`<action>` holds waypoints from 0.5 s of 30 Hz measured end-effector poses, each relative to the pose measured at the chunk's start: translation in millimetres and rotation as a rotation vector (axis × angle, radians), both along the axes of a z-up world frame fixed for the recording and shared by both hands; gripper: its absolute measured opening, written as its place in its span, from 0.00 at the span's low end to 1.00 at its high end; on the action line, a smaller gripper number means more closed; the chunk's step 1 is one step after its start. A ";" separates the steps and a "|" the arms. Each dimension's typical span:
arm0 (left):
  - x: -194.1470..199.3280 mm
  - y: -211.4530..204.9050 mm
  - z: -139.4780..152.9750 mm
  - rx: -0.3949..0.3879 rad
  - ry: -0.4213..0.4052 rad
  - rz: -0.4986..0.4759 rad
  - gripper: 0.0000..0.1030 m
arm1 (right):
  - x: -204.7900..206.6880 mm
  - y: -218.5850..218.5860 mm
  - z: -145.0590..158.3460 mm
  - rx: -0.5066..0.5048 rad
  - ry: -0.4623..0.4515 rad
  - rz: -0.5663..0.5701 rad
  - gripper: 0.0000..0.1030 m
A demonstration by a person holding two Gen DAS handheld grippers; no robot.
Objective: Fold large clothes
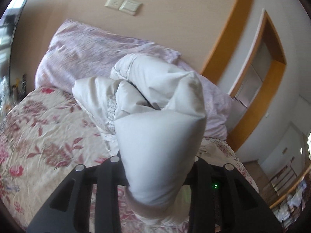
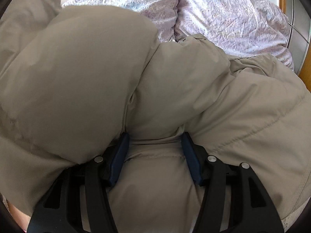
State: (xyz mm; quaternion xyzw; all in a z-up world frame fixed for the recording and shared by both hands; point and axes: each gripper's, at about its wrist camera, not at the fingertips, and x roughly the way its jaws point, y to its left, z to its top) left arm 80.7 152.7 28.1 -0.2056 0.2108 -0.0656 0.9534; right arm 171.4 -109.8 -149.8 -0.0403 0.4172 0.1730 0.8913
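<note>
Item: one padded beige jacket (image 2: 175,89), lying on your bed, its far edge against the lilac duvet (image 2: 223,13) at twelve o'clock. Your right gripper (image 2: 154,155) pinches a thick roll of its body between blue pads (image 2: 118,159). Your left gripper (image 1: 155,167) clamps a bunched, cream-looking sleeve or corner (image 1: 161,136), raised above the floral bedspread (image 1: 38,136); its fingertips are buried in cloth. Wall switches (image 1: 123,4) at twelve o'clock; wooden door frame (image 1: 223,38) at two o'clock.
</note>
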 end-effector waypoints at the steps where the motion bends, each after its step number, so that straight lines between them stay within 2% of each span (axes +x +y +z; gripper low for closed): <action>1: -0.3 -5.0 1.4 0.008 -0.006 -0.012 0.30 | -0.1 -0.1 0.1 0.001 0.001 0.000 0.57; 5: 2.9 -30.3 6.4 0.039 -0.018 -0.060 0.32 | 1.3 0.4 1.5 -0.012 0.003 0.006 0.57; 10: 1.7 -65.6 14.1 0.114 -0.036 -0.078 0.33 | 3.8 -11.9 10.1 -0.015 0.007 0.069 0.57; 15: 4.0 -91.6 17.5 0.152 -0.038 -0.108 0.35 | -15.3 -52.9 26.4 0.061 -0.029 0.076 0.57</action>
